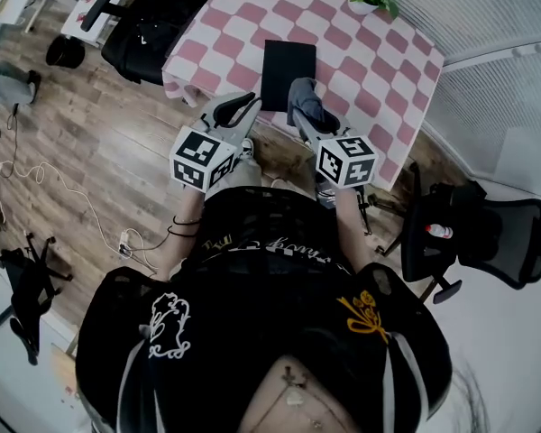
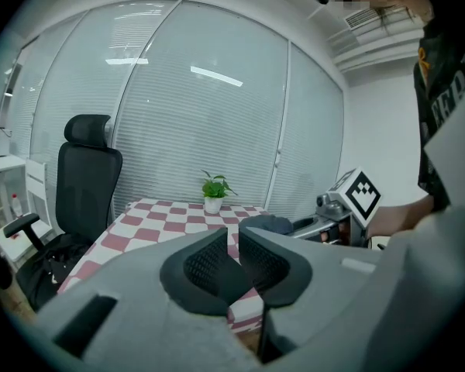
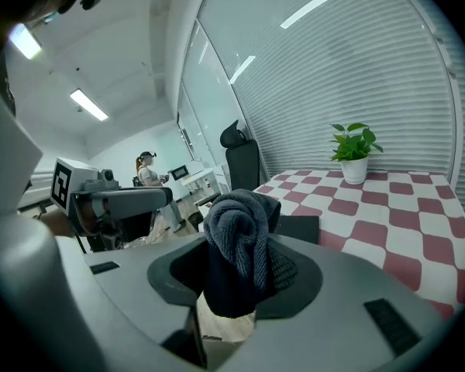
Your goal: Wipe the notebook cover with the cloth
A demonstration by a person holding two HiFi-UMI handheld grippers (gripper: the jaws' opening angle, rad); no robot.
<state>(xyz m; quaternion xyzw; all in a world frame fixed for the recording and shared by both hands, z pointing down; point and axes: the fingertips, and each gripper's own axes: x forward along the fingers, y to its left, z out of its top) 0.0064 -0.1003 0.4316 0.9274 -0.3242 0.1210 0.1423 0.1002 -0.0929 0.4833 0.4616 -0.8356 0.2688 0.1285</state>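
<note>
I am holding the bunched cloth (image 3: 240, 235) clamped in my right gripper (image 3: 239, 273) just beside the notebook (image 1: 288, 72) lying near the table's (image 1: 365, 57) front edge, and with my left gripper (image 2: 234, 263) pinched almost closed on nothing, I am risking a wipe that shoves the unsteadied notebook off.

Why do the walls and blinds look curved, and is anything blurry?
Left gripper view: the wide-angle lens bows the blinds, with reflected light streaks. Right gripper view: same bowing; the cloth in the jaws is sharp. Head view: milder bending, nothing blurred.
</note>
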